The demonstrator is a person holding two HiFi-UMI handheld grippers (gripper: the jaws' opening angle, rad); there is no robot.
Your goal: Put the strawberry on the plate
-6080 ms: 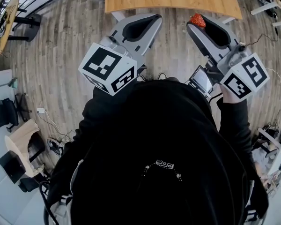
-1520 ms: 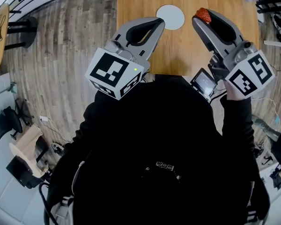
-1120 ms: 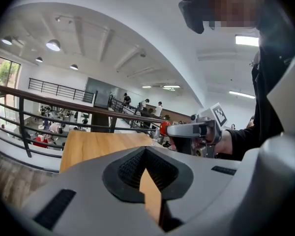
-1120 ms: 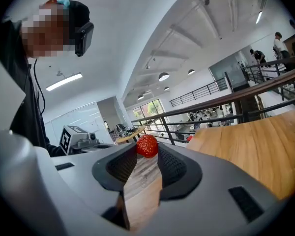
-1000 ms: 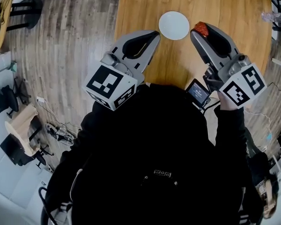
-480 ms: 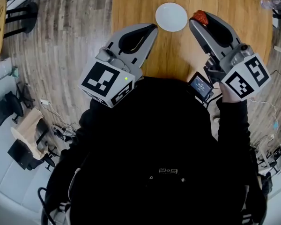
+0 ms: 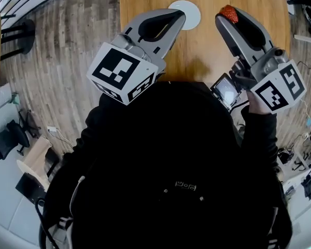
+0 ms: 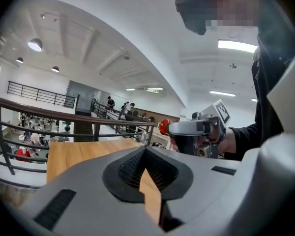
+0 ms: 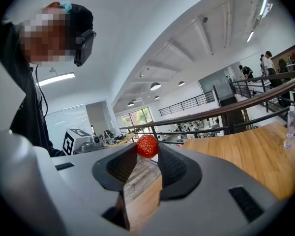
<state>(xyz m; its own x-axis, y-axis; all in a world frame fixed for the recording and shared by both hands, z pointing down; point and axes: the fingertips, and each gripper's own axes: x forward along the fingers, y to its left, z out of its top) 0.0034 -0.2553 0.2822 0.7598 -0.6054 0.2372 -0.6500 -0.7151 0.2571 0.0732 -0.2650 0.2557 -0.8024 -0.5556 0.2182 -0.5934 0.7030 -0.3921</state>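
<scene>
Right hand-held gripper (image 7: pixel 228 15) pinches the strawberry (image 9: pixel 147 145); left hand-held gripper (image 7: pixel 180 14) is closed and empty

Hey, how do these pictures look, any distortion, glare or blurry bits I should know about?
Head view: fisheye curves the floorboards; light is even and nothing is blurred. Left gripper view: dark round vignette at the corners, and the ceiling lamp glows bright. Right gripper view: same vignette, the railing bows, and the strawberry is sharp.

Nothing here reads clearly. The white print (image 7: pixel 185 184) on the person's black top (image 7: pixel 145 154), at six o'clock, is too small. The left cube (image 7: pixel 125 72) and right cube (image 7: pixel 278 90) bear only black-and-white squares.
</scene>
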